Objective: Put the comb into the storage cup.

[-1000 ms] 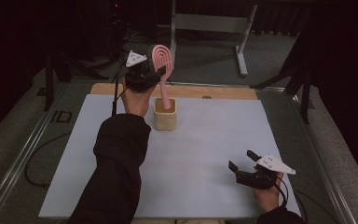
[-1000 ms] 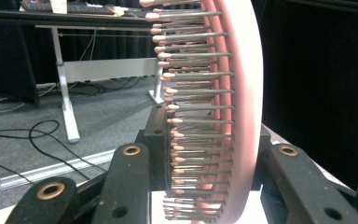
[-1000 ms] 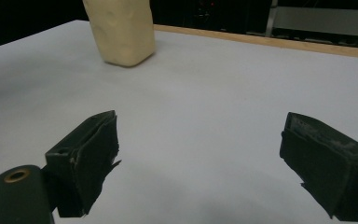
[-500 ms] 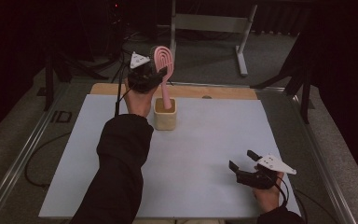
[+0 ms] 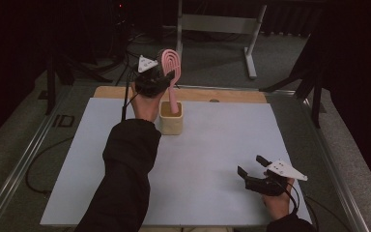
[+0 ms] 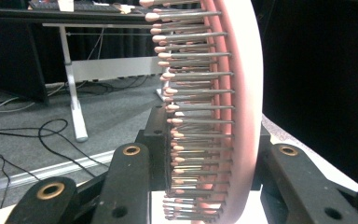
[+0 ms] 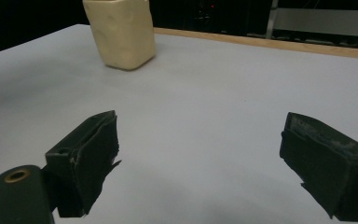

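Note:
A pink hairbrush [image 5: 172,77] stands upright with its handle down inside a cream square cup [image 5: 171,123] at the back of the white mat. My left gripper [image 5: 168,77] is shut on the brush head, its black jaws pressing both sides of the pink hairbrush [image 6: 214,116], bristles facing left in the left gripper view. My right gripper [image 5: 252,166] rests open near the mat's front right, nothing between its fingertips [image 7: 91,154]. The cream cup [image 7: 121,32] shows far off in the right gripper view.
A white mat [image 5: 212,159] covers the table, with a wooden strip [image 5: 222,94] along its back edge. Behind the table stand a grey metal frame [image 5: 222,24] and loose cables [image 6: 37,135] on the floor.
The left gripper and the brush have shifted slightly; the brush stays in the cup. The right gripper has not moved.

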Demonstrator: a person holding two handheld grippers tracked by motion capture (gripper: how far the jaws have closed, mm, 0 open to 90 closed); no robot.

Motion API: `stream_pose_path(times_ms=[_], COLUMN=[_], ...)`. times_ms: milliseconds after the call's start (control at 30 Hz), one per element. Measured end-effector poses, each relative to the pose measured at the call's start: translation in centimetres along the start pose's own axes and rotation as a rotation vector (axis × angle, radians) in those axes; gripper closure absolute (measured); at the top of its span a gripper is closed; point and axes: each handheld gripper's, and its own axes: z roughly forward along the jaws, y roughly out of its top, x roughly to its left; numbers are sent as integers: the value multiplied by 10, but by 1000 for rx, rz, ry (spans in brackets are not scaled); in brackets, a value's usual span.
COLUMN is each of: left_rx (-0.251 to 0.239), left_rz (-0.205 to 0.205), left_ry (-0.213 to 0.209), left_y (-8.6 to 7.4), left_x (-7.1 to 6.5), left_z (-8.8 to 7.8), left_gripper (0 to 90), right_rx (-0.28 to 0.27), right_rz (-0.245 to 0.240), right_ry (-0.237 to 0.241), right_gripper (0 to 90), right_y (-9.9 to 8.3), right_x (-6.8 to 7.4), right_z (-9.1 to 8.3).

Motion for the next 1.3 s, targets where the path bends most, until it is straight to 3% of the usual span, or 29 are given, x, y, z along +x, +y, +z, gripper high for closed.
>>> stream_pose_path(times_ms=[533, 1300], left_rx=[-1, 1], left_rz=[-40, -39], left_ry=[0, -2], left_y=[-13, -20], left_x=[1, -5], left_z=[3, 4], left_gripper=[651, 651], right_rx=[-3, 3], right_rz=[5, 7], right_ry=[2, -1], right_gripper=[113, 115], right_y=[0, 0], right_x=[0, 0], right_z=[0, 0])
